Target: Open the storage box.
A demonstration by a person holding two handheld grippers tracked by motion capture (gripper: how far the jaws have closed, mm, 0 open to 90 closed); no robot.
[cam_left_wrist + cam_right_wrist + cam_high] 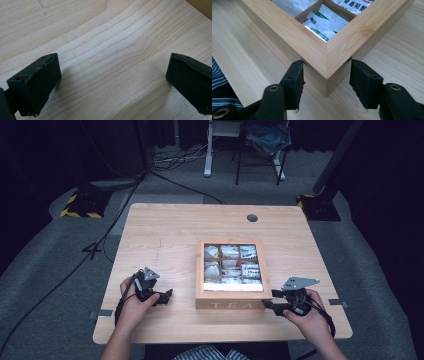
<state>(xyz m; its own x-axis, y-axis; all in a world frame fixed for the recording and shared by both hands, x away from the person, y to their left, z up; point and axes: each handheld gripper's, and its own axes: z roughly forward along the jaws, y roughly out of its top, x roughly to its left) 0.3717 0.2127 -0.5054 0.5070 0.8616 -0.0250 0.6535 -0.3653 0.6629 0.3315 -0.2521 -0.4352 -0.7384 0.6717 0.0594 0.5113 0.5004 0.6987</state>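
Fingers (294, 80) of right gripper (325, 83) astride tea box (232, 297) corner near table (165, 235) front edge, seemingly just touching; left gripper (112, 82) agape, idle. Corner grip could slip, twisting box.

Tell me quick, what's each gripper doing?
Left gripper: open, nothing between its jaws, over the pale wooden table.
Right gripper: jaws around the corner of the square bamboo tea box, seemingly touching it.
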